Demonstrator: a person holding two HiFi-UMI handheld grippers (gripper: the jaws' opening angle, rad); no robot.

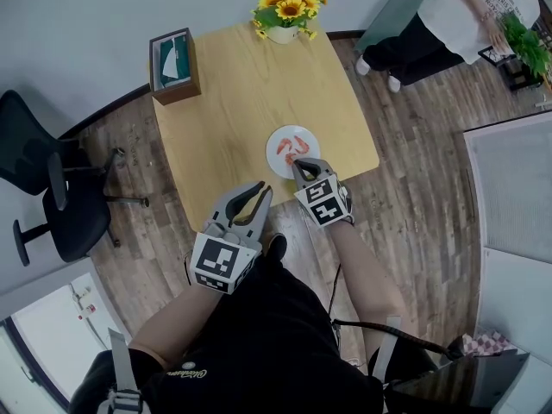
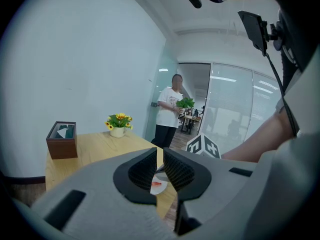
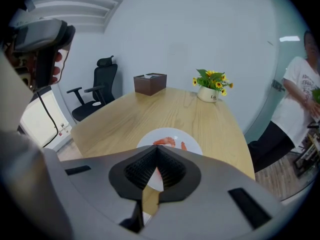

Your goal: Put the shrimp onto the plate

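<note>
Just beyond the closed right gripper (image 1: 303,164), shrimp (image 1: 291,147) lie on the plate (image 1: 277,159).

I find the shrimp (image 1: 291,146) on the plate (image 1: 278,166), near the tabletop's (image 1: 250,102) front edge; box (image 1: 174,65) far left; flowers (image 1: 287,15) far edge; chair (image 1: 60,188) left.

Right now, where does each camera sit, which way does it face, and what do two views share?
Head view: on the head, facing steeply down at table and plate; left gripper, right gripper, forearms show.
Left gripper view: on that gripper, facing across the table toward the sunflowers; its fingers, a forearm show.
Right gripper view: on that gripper, facing the plate; its fingers show.
Shared: all see the plate.
</note>
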